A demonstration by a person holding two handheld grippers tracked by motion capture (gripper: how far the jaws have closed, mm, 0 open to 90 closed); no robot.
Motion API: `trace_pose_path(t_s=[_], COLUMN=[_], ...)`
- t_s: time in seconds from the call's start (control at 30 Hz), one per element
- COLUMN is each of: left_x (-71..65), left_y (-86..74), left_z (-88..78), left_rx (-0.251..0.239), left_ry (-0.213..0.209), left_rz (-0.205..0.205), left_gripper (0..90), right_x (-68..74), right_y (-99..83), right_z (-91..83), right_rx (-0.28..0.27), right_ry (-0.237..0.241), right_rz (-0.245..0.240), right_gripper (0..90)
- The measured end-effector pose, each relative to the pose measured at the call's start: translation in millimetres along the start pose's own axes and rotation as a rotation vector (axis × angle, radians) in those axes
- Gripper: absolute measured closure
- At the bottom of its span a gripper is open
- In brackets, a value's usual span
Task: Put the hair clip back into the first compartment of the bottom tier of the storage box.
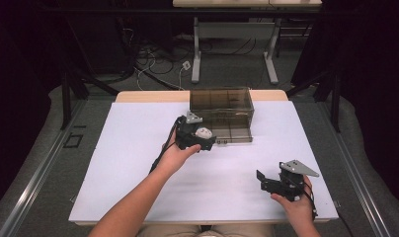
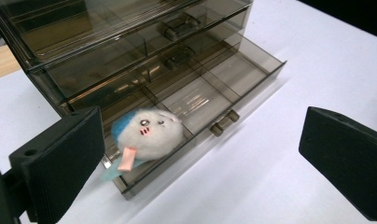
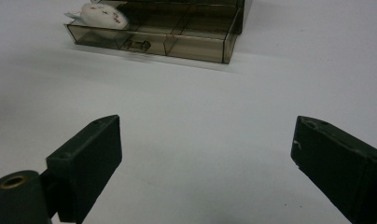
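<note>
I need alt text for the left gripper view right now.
A white plush toy lies in the open bottom drawer of a smoky clear drawer box on the white table. The left gripper stands open, empty, just before it.

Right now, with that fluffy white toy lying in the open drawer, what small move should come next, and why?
Probably push the smoky clear plastic bottom drawer shut. The fluffy white plush toy with a blue back already lies in its end compartment, and the left gripper stands open and apart from it, so closing the drawer looks like what is left.
</note>
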State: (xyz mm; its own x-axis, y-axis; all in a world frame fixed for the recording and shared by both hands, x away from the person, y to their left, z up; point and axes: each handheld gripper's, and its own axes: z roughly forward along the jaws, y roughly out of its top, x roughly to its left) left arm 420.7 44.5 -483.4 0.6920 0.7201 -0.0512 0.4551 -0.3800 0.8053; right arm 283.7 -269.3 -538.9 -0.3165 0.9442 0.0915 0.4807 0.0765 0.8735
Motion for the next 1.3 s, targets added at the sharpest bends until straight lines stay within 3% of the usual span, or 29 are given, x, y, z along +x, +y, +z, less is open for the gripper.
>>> trace_pose_path(t_s=[0.57,0.83,1.1,1.3], left_x=[-7.5,-6.2,-0.5,1.6], left_y=[-18.3,-30.8,-47.6,-61.0], left_z=[-34.7,-47.1,-59.8,-67.8], left_rx=[-0.042,-0.031,-0.054,-0.064], left_ry=[-0.039,-0.034,-0.026,-0.004], left_rz=[-0.016,-0.023,-0.058,-0.045], left_gripper=[2.8,3.1,3.1,3.4], right_x=[-0.1,0.0,-0.1,0.4], right_y=[-0.5,-0.5,-0.6,-0.8], right_z=[0.9,0.4,0.8,1.2], right_rx=[-0.001,0.002,0.0,0.004], right_ry=[-0.004,-0.005,-0.002,-0.001], right_rz=[-0.001,0.0,-0.008,-0.007], right_gripper=[8.4,8.4,8.4,8.4])
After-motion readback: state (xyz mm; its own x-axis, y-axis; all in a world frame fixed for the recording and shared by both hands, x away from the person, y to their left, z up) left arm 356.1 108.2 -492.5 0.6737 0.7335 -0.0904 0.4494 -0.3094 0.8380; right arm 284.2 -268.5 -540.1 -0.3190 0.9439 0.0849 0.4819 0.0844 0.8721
